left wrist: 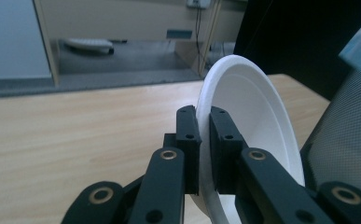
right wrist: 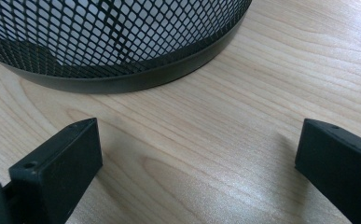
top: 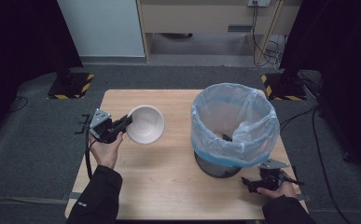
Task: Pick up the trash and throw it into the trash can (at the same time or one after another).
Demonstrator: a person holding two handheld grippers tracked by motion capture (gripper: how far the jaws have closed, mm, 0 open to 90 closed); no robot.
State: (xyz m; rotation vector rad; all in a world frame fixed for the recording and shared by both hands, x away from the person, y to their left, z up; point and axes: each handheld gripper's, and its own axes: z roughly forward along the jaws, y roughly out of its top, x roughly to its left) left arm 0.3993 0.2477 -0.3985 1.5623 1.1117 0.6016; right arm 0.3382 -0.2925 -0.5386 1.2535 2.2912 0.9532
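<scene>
Gripping the white bowl (top: pixel 145 124) by its rim, left tongs (top: pixel 123 124) are clamped on it at centre-left of the high view; bowl is tilted on edge, clear of the surface (top: pixel 169 177). Left gripper view: both pads pinch the bowl rim (left wrist: pixel 205 140), bowl standing nearly vertical. Right tongs (top: pixel 250 183) rest at lower right, jaws wide apart with bare wood between them, near the mesh bin (right wrist: pixel 113 42) lined with a blue bag (top: pixel 234 121)
</scene>
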